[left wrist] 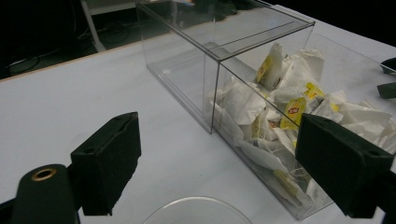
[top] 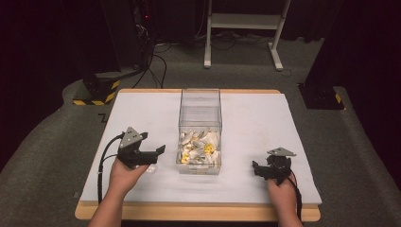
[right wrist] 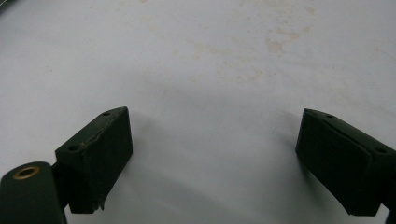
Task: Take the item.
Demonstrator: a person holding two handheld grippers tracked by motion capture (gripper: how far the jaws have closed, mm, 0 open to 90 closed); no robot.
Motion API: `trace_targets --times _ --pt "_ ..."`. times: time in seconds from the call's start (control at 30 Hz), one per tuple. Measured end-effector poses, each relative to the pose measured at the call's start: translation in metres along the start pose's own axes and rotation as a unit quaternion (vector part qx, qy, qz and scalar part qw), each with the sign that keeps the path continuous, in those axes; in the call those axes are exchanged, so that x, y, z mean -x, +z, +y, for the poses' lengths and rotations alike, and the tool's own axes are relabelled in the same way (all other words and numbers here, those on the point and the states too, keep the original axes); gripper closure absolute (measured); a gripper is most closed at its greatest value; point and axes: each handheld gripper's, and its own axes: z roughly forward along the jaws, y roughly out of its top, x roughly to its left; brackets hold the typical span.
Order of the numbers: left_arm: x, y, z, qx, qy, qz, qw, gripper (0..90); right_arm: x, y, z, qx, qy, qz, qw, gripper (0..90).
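A clear plastic box (top: 200,113) stands in the middle of the white table cover, its near half filled with several white tea bags (top: 198,147) with yellow tags. The left gripper view looks at the box (left wrist: 233,56) and the tea bags (left wrist: 285,112) from close by. My left gripper (top: 158,151) is held open just left of the box, its jaws (left wrist: 219,170) wide apart with nothing between them. A clear round rim (left wrist: 196,212) lies under it. My right gripper (top: 257,169) rests open on the cover, right of the box, over bare stained cover (right wrist: 215,140).
The white cover (top: 142,113) sits on a wooden table top (top: 198,213). Beyond the table are a white frame stand (top: 243,28), cables and a black-and-yellow striped base (top: 97,92) on grey carpet.
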Motion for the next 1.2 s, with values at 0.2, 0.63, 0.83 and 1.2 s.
trace_targets --times 0.2,0.63,0.83,1.2 --pt "0.009 0.005 0.004 0.000 0.005 -0.012 0.9999 14.7 0.000 0.000 0.000 0.000 0.000 0.000 1.0000 10.7" --pt "0.027 0.018 0.014 0.000 0.019 -0.038 0.9991 14.9 0.000 0.000 0.000 0.000 0.000 0.000 1.0000 10.7" --pt "0.032 0.025 0.015 -0.005 0.020 -0.050 0.9985 15.1 0.000 0.000 0.000 0.000 0.000 0.000 1.0000 10.7" --pt "0.046 0.036 0.017 -0.013 0.028 -0.073 0.9968 15.6 0.000 0.000 0.000 0.000 0.000 0.000 1.0000 10.7"
